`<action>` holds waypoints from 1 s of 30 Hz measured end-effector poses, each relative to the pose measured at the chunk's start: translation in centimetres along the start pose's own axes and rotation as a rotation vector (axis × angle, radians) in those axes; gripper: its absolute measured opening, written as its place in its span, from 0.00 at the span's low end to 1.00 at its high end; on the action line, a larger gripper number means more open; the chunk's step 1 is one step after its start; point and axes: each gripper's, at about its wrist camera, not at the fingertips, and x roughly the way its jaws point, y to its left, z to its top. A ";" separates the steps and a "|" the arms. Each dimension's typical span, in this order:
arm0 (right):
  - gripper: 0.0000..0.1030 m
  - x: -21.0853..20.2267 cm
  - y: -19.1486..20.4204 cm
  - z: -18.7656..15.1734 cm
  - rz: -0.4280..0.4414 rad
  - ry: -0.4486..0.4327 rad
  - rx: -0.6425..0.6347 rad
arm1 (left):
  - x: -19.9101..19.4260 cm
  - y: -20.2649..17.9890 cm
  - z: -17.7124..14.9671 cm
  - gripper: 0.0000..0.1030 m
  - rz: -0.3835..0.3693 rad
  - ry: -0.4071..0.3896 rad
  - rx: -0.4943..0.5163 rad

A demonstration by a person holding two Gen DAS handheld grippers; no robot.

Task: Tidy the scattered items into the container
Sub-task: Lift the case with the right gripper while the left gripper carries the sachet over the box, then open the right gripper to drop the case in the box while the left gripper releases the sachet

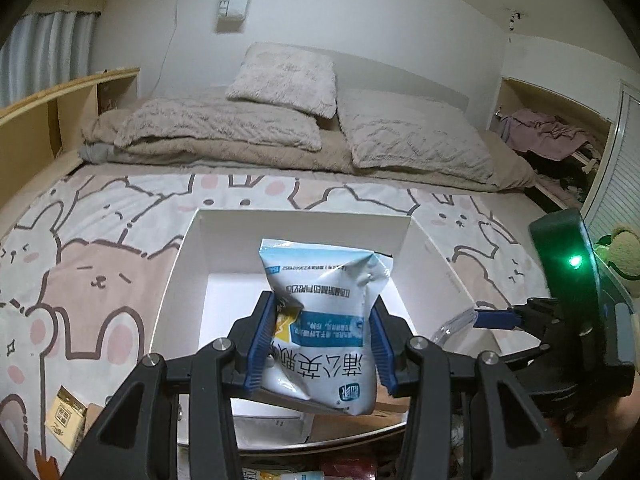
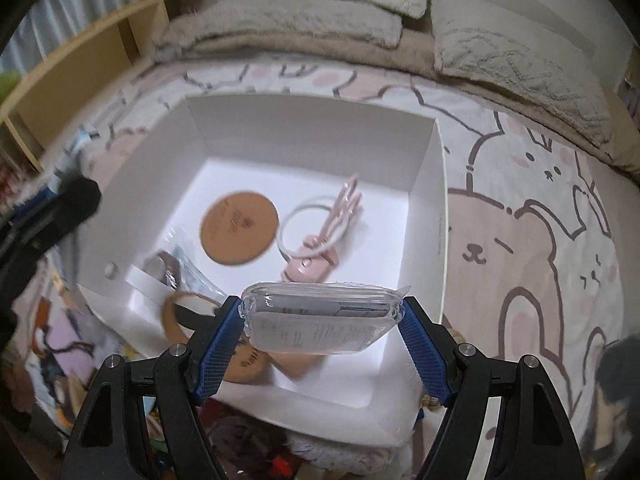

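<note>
Downward, both hand-held grippers over box (image 2: 430, 184).

The right claw (image 2: 322, 312) grips a clear plastic case (image 2: 320, 320) by its two short ends, the blue pads pressing on both sides. The case hangs over the near part of a white box (image 2: 430, 208) that stands open on the bed (image 2: 532, 240), which has a cartoon bear sheet. Inside the box lie a round brown coaster (image 2: 239, 227), a white ring (image 2: 310, 228) and a pink clip-like object (image 2: 324, 248) that passes through the ring. At the near left corner of the box there are some blurred small things that I cannot tell. Beige pillows (image 2: 516, 68) lie at the far end of the bed.
</note>
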 end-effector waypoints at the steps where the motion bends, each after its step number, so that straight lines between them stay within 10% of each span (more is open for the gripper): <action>1: 0.76 0.4 0.4 0.1 -0.016 0.017 -0.021 | 0.2 0.2 -0.1 0.43 0.000 0.006 -0.006; 9: 0.76 2.4 1.5 0.8 -0.122 0.067 -0.098 | 0.9 1.3 -0.2 0.43 -0.026 0.029 -0.049; 16: 0.99 1.3 1.6 1.1 -0.158 -0.051 -0.098 | 1.4 1.9 -0.4 0.43 -0.026 0.042 -0.066; 30: 0.99 -1.7 1.1 -1.2 -0.135 -0.163 -0.083 | 2.1 1.8 -0.6 0.43 -0.040 0.059 -0.054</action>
